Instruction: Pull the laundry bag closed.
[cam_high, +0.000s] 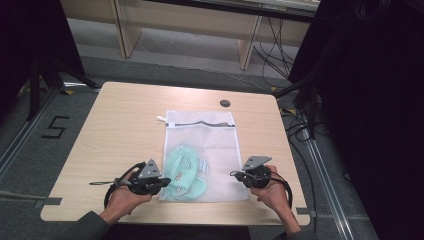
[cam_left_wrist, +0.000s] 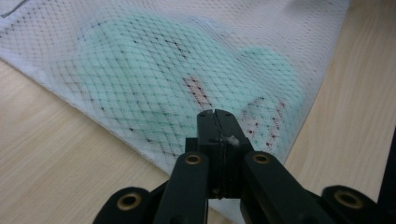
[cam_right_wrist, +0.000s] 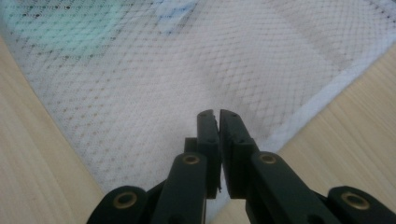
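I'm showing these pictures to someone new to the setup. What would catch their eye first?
Probably the white mesh laundry bag lying flat in the middle of the wooden table, with a mint-green garment showing through its near left part. Next, the left gripper and right gripper, each shut on a near corner of the bag.

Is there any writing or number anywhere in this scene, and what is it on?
"5": a large black numeral marked on the grey floor left of the table.
The white mesh bag and the green cloth inside it carry no readable text; the small tab at the bag's far corner is too small to read.
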